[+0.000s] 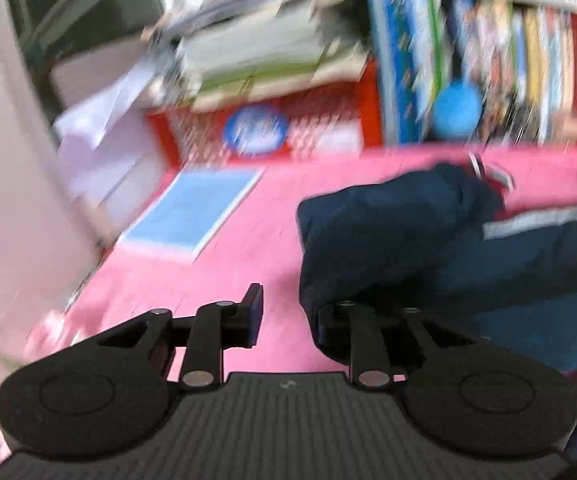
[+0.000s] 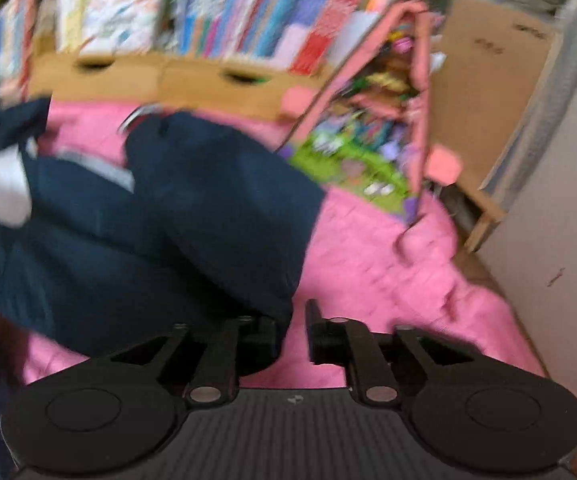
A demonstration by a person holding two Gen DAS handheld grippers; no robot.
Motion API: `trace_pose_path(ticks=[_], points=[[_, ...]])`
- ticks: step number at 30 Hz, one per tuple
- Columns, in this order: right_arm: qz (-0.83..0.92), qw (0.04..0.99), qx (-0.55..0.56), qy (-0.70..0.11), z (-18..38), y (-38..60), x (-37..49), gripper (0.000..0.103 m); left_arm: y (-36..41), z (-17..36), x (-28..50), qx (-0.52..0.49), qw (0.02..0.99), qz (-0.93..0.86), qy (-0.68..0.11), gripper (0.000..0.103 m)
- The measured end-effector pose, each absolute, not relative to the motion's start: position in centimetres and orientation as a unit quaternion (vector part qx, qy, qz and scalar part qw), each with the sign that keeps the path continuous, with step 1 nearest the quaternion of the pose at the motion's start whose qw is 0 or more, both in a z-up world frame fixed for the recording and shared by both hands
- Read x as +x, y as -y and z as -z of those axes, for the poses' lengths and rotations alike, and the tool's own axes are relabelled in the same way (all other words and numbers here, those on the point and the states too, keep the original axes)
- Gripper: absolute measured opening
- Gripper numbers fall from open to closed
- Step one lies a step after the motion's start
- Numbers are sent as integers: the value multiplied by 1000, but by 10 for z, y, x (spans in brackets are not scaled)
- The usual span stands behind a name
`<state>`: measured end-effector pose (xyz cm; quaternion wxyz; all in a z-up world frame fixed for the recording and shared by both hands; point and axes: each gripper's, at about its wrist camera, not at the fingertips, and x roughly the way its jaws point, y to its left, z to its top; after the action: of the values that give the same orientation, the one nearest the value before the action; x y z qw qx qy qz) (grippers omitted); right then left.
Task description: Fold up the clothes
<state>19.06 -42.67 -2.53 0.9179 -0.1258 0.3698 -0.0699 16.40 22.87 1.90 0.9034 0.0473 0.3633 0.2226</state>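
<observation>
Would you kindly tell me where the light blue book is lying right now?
In the left wrist view, the light blue book lies flat on the pink blanket, left of the navy garment.

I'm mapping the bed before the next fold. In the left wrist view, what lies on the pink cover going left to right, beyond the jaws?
Light blue booklet → open stretch of the pink cover → dark navy garment, which runs off the right edge.
</observation>
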Motion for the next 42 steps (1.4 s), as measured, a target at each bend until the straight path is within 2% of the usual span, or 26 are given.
trace_pose_path(ticks=[1, 2, 3, 4, 7, 9, 12, 14, 18, 20, 22, 23, 24, 25, 27, 31, 33, 36, 37, 39, 40, 41, 42], points=[[66, 915, -133, -376, 27, 423, 188, 29, -236, -14, 154, 43, 899, -221, -377, 42], [65, 913, -140, -377, 24, 419, 184, 38, -241, -12, 146, 38, 895, -218, -387, 48], [67, 913, -143, -375, 20, 418, 180, 48, -247, -11, 136, 28, 894, -213, -394, 58], [69, 914, -146, -373, 15, 416, 177, 52, -252, -13, 129, 14, 895, -207, -395, 66], [58, 923, -131, -357, -13, 416, 161, 59, -258, -37, 101, -47, 909, -179, -374, 66], [32, 935, -120, -333, -36, 413, 149, 59, -247, -60, 91, -53, 926, -144, -345, 66], [-41, 952, -111, -284, -62, 391, 137, 64, -213, -90, 88, -8, 948, -125, -293, 84], [-88, 956, -105, -260, -69, 366, 136, 64, -192, -109, 86, 18, 959, -110, -259, 86], [-199, 945, -91, -242, -58, 300, 153, 62, -165, -117, 100, -17, 971, -36, -236, 86], [-221, 939, -99, -245, -43, 270, 176, 57, -149, -113, 116, -28, 970, 2, -243, 86], [-233, 929, -102, -270, -23, 248, 205, 38, -125, -103, 132, -17, 964, 31, -264, 86], [-236, 919, -100, -300, -11, 239, 217, 31, -115, -95, 138, -2, 961, 44, -274, 86], [-239, 908, -98, -330, 0, 232, 227, 19, -105, -87, 143, 15, 957, 57, -284, 86], [-243, 898, -95, -355, 10, 229, 230, 17, -92, -77, 142, 38, 952, 68, -295, 86], [-250, 885, -107, -377, 24, 227, 223, 17, -76, -60, 141, 69, 942, 81, -318, 86], [-256, 880, -107, -385, 40, 242, 202, 16, -71, -11, 142, 68, 910, 92, -398, 86], [-259, 880, -91, -387, 41, 247, 196, 16, -76, 3, 137, 59, 909, 95, -401, 90], [-268, 876, -120, -382, 41, 243, 192, 17, -79, -1, 134, 63, 906, 97, -406, 90], [-275, 873, -129, -382, 39, 243, 190, 17, -82, -9, 133, 63, 907, 97, -404, 86], [-291, 868, -129, -383, 27, 246, 191, 18, -91, -28, 131, 56, 918, 106, -379, 85], [-300, 869, -119, -374, 21, 252, 191, 21, -97, -44, 132, 48, 928, 115, -350, 91], [-308, 872, -111, -364, 14, 258, 193, 32, -103, -58, 135, 41, 937, 121, -324, 97], [-307, 879, -112, -347, 6, 261, 197, 49, -107, -69, 146, 41, 943, 116, -309, 103]])
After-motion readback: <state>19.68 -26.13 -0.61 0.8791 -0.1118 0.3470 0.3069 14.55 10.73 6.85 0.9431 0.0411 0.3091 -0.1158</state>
